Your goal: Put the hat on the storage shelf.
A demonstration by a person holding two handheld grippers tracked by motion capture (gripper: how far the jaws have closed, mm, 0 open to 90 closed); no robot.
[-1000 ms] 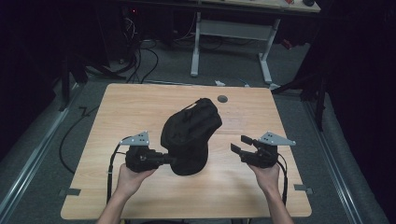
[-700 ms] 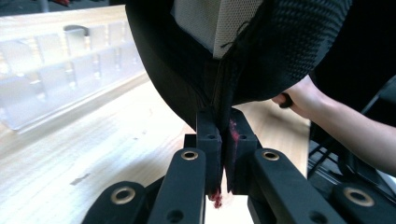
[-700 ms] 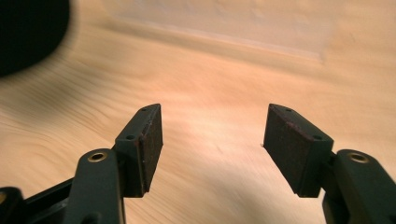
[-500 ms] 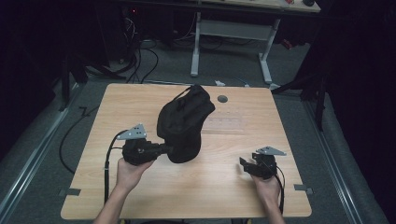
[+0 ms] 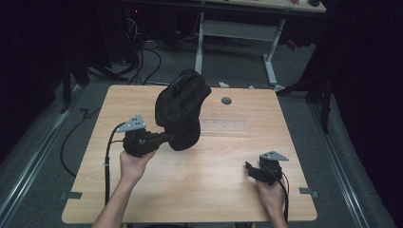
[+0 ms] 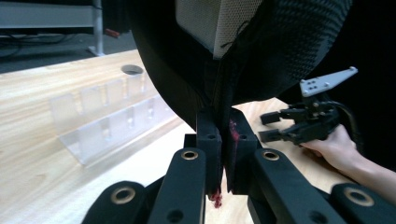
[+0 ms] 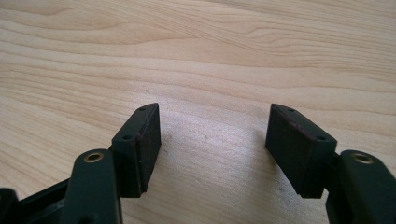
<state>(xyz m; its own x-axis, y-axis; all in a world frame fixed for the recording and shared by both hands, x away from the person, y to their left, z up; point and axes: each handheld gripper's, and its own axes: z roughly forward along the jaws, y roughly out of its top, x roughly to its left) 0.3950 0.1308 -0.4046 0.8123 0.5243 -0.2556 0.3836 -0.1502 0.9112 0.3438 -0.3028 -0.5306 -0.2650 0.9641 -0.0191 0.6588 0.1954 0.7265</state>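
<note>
Tongs in the left hand (image 5: 167, 138) are clamped tight on the lower edge of a black fabric backpack with mesh panels (image 5: 180, 114), which hangs lifted above the pale wooden surface (image 5: 214, 166), its bulk tilting up and away over the far half of the surface. In the left gripper view the two black jaws stand pressed together with a fold of the bag's seam pinched between them, and a patch of light mesh lining shows above. A clear plastic rack with slotted dividers (image 6: 107, 121) lies on the surface just beside the bag, near a round grommet hole (image 5: 226, 100).

Tongs in the right hand (image 5: 251, 169) sit low near the front right corner of the surface, well apart from the bag. In the right gripper view their jaws stand wide apart with nothing between them, pointing at bare wood grain.
</note>
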